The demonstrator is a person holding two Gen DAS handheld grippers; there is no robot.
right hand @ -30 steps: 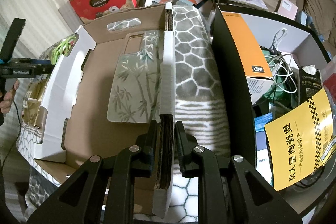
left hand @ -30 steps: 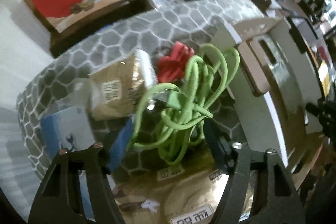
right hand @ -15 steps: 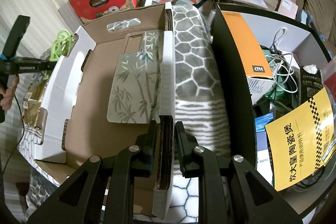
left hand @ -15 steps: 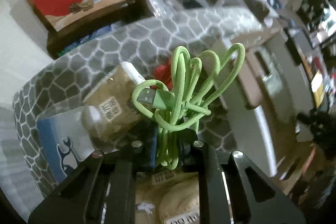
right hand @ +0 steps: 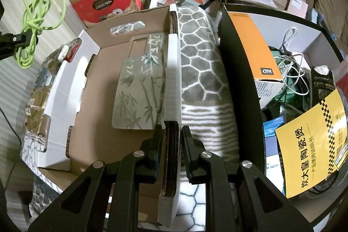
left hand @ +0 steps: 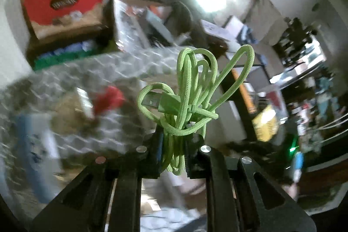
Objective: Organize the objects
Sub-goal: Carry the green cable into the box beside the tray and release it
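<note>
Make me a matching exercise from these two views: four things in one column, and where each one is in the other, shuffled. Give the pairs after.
Things
1. green cable
2. bamboo-print card
3. orange box
4. yellow leaflet

Places
A. lying flat inside the open cardboard box
B. standing against the left wall of the black bin
C. pinched in the left gripper, lifted in the air
D. leaning in the black bin at the near right

Pairs: 1-C, 2-A, 3-B, 4-D
</note>
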